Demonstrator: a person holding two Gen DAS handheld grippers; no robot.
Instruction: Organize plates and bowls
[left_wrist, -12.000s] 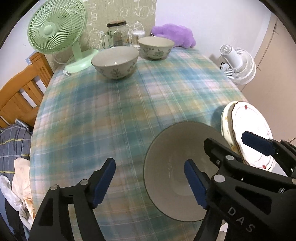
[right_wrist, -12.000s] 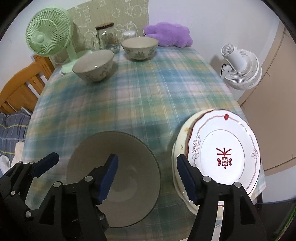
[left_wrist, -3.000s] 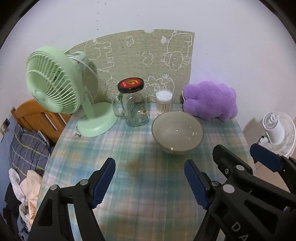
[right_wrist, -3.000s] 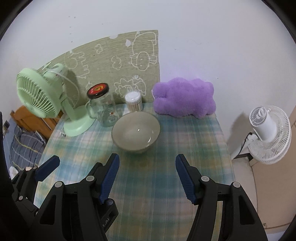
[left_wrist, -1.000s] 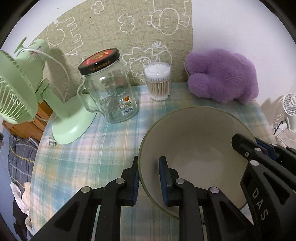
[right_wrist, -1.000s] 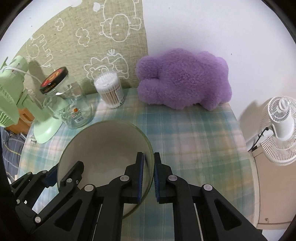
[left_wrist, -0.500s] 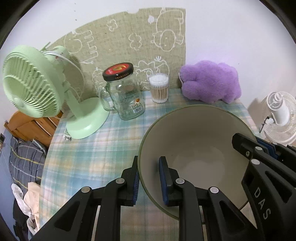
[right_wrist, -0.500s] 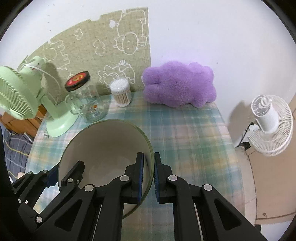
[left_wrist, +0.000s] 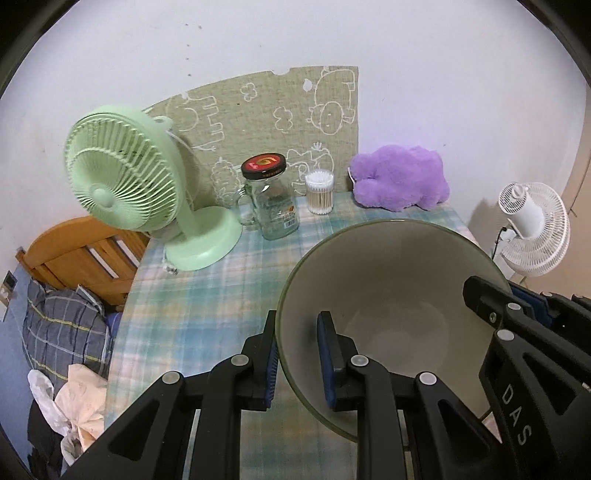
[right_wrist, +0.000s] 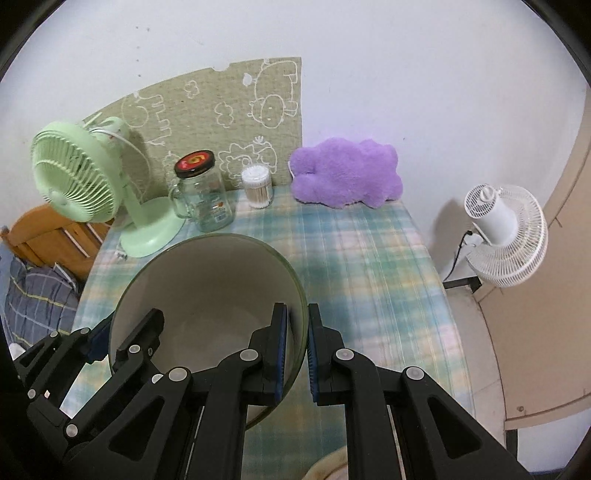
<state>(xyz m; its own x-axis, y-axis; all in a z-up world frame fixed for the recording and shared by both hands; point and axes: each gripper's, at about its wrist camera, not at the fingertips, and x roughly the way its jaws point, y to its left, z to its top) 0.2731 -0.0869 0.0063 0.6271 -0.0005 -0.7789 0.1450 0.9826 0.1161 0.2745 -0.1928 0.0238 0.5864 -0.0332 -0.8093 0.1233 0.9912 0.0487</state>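
Bowl (left_wrist: 399, 291) held aloft — left gripper (left_wrist: 297, 356), right gripper (right_wrist: 295, 354) pinching opposite rims.

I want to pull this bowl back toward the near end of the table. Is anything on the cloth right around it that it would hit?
Nothing visible: both the left gripper and right gripper clamp the bowl, and the tablecloth beside it shows bare.

Two matte black plastic grippers here, both built alike. The left gripper (left_wrist: 297, 363) has angular, strut-like black arms studded with round silver screw heads, and each finger ends in a ribbed blue rubber pad (left_wrist: 325, 363). The right gripper (right_wrist: 296, 354) shows the same black frame, silver screws and blue pads (right_wrist: 280, 354). White letters "DAS" run down one arm of it in the left wrist view.
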